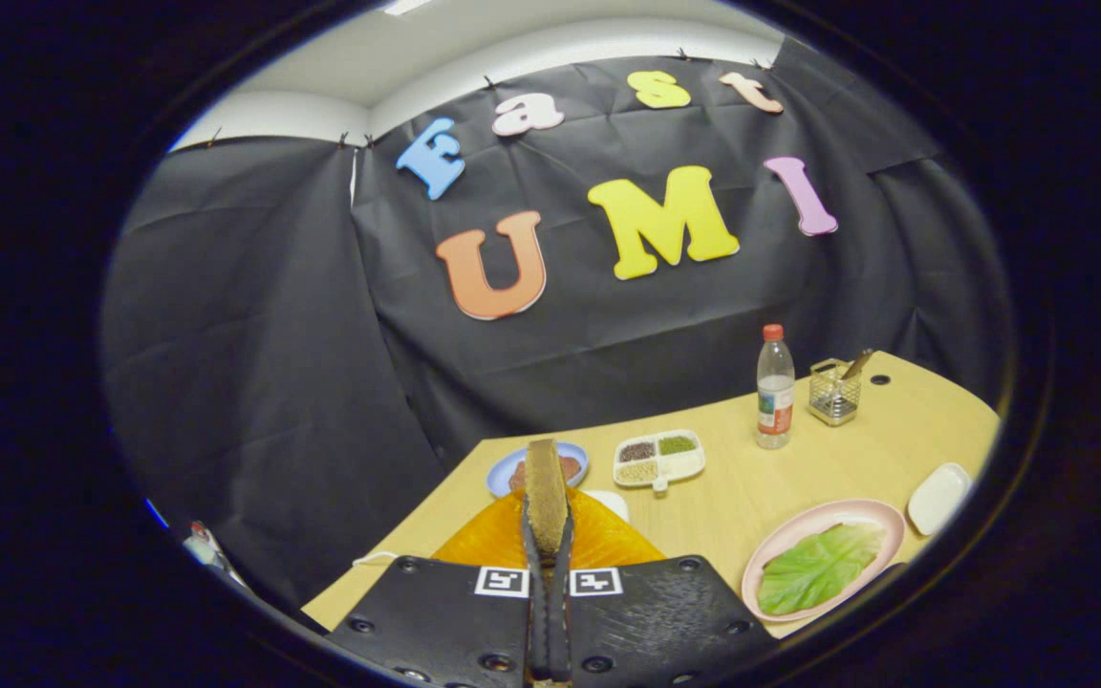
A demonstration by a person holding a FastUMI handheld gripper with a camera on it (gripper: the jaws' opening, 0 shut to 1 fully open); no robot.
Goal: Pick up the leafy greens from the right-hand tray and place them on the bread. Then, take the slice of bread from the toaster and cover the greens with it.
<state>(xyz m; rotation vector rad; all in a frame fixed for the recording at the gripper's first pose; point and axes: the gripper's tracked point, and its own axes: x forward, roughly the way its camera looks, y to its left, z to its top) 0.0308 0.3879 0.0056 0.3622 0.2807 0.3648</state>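
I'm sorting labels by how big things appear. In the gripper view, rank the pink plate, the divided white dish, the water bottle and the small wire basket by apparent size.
1. pink plate, though it lies nearest the fingers, which inflates it
2. and 3. divided white dish and water bottle: too alike to rank
4. wire basket

The gripper is shut on the bread slice.

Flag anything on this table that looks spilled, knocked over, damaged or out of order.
Nothing looks spilled or toppled. One oddity: the claw is shut on a bread slice, held on edge above the orange toaster, while the green leaf lies in the pink tray. The bottle stands upright.
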